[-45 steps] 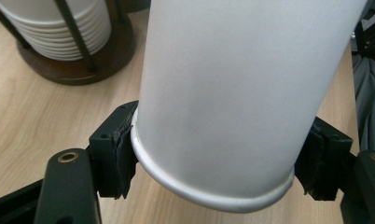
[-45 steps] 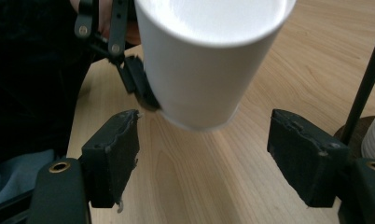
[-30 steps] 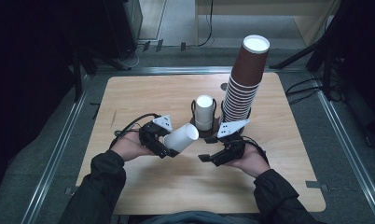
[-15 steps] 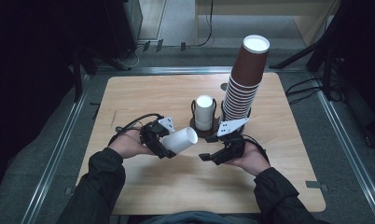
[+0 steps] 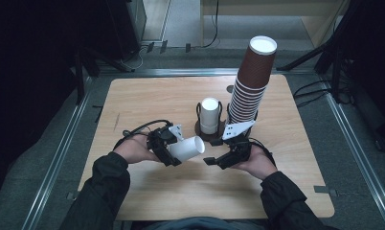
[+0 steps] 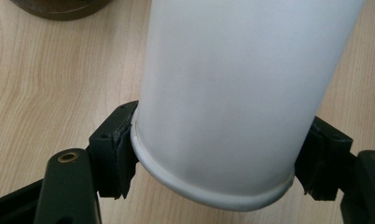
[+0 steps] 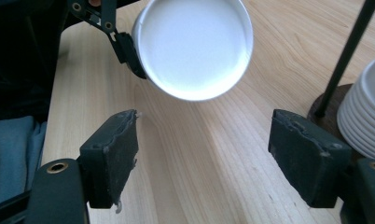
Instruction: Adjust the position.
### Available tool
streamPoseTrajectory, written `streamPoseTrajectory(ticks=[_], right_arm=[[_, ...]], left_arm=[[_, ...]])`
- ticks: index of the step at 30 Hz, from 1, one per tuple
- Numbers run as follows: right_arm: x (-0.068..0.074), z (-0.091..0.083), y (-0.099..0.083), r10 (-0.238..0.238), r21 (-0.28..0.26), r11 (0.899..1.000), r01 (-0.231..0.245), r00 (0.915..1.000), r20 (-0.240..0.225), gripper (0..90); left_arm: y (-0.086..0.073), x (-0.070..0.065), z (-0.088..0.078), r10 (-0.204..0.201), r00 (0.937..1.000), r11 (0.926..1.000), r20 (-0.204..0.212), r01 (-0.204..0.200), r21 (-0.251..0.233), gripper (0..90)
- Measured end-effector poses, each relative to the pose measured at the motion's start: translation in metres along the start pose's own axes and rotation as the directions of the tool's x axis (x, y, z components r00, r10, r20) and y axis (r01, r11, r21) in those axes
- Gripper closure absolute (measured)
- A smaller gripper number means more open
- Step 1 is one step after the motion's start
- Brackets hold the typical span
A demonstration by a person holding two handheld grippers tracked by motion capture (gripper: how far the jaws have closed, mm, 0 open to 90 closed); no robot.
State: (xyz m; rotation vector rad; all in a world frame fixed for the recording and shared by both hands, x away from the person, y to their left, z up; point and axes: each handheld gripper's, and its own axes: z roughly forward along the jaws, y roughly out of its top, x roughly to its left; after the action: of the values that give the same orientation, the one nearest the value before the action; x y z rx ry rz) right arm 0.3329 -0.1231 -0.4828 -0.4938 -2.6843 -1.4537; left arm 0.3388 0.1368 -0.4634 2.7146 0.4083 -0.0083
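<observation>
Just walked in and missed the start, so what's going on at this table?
A person works with a gripper in each hand. The left gripper is clamped on the rim end of a white paper cup, held on its side with its base toward the right gripper, whose jaws stand open and empty just short of it. Behind them are a holder with a white cup and a tall stack of brown cups.

We see a pale wooden worktop (image 5: 147,96) on grey flooring (image 5: 320,120) edged by metal rails (image 5: 51,163), dim surroundings, black cables (image 5: 214,28) and a light cabinet (image 5: 277,9) behind.
</observation>
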Motion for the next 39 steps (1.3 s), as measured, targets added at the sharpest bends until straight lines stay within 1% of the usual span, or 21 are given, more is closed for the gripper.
streamPoseTrajectory(ticks=[3,6,7,10,11,12,19,22,25,28,30,32,34,35,36,37,39], right_arm=[[0.001,0.001,0.001,-0.010,0.001,1.000,0.010,0.9999,-0.005,23.0],[0.002,0.002,0.001,-0.011,-0.001,1.000,0.011,0.9999,-0.007,23.0],[0.002,0.002,0.002,-0.014,-0.002,1.000,0.014,0.9999,-0.006,23.0],[0.003,0.003,0.003,-0.023,-0.008,1.000,0.023,0.9997,-0.010,22.8],[0.004,0.003,0.004,-0.032,-0.005,0.999,0.032,0.9994,-0.014,22.6],[0.004,0.004,0.005,-0.037,-0.009,0.999,0.036,0.9992,-0.016,22.3],[0.007,0.014,0.011,-0.054,-0.002,0.999,0.054,0.9973,-0.049,22.2],[0.010,0.017,0.011,-0.062,0.020,0.998,0.064,0.9961,-0.062,26.2],[0.011,0.019,0.011,-0.073,0.024,0.997,0.074,0.9949,-0.070,32.7],[0.012,0.019,0.011,-0.085,0.027,0.996,0.087,0.9936,-0.074,33.7],[0.012,0.018,0.012,-0.091,0.029,0.995,0.094,0.9928,-0.077,33.6],[0.012,0.017,0.012,-0.094,0.024,0.995,0.096,0.9926,-0.077,33.3],[0.012,0.016,0.012,-0.089,0.020,0.996,0.091,0.9939,-0.065,33.3],[0.011,0.015,0.012,-0.085,0.018,0.996,0.086,0.9944,-0.064,33.3],[0.010,0.013,0.011,-0.083,0.012,0.996,0.084,0.9948,-0.059,33.3],[0.010,0.012,0.011,-0.082,0.010,0.996,0.083,0.9950,-0.056,33.3],[0.008,0.009,0.011,-0.073,-0.009,0.997,0.073,0.9958,-0.056,33.2]], left_arm=[[0.002,-0.001,0.003,0.006,1.0000,1.0000,0.001,-0.006,0.008,26.2],[0.004,-0.003,0.007,0.011,0.9999,0.9998,0.004,-0.011,0.017,26.2],[0.006,-0.005,0.008,0.017,0.9998,0.9996,0.004,-0.017,0.024,26.2],[0.008,-0.008,0.010,0.030,0.9995,0.9992,0.013,-0.031,0.024,26.2],[0.009,-0.008,0.011,0.038,0.9992,0.9990,0.015,-0.038,0.022,26.2],[0.010,-0.009,0.011,0.037,0.9992,0.9990,0.016,-0.037,0.024,26.2],[0.013,-0.013,0.015,0.061,0.9973,0.9977,0.039,-0.062,0.027,26.1],[0.014,-0.014,0.016,0.062,0.9972,0.9977,0.042,-0.063,0.024,26.1],[0.014,-0.015,0.016,0.070,0.9966,0.9970,0.044,-0.072,0.029,26.1],[0.014,-0.016,0.017,0.077,0.9961,0.9963,0.044,-0.078,0.035,25.6],[0.014,-0.017,0.017,0.090,0.9952,0.9951,0.037,-0.092,0.036,23.1],[0.014,-0.017,0.016,0.097,0.9949,0.9952,0.030,-0.097,0.013,19.8],[0.013,-0.017,0.015,0.079,0.9960,0.9967,0.042,-0.079,-0.022,11.0],[0.012,-0.016,0.014,0.071,0.9964,0.9968,0.045,-0.069,-0.040,9.3],[0.011,-0.016,0.014,0.066,0.9969,0.9969,0.042,-0.064,-0.045,6.0],[0.011,-0.016,0.013,0.052,0.9974,0.9975,0.051,-0.049,-0.052,1.3],[0.008,-0.015,0.012,0.049,0.9972,0.9955,0.056,-0.045,-0.084,0.0]])
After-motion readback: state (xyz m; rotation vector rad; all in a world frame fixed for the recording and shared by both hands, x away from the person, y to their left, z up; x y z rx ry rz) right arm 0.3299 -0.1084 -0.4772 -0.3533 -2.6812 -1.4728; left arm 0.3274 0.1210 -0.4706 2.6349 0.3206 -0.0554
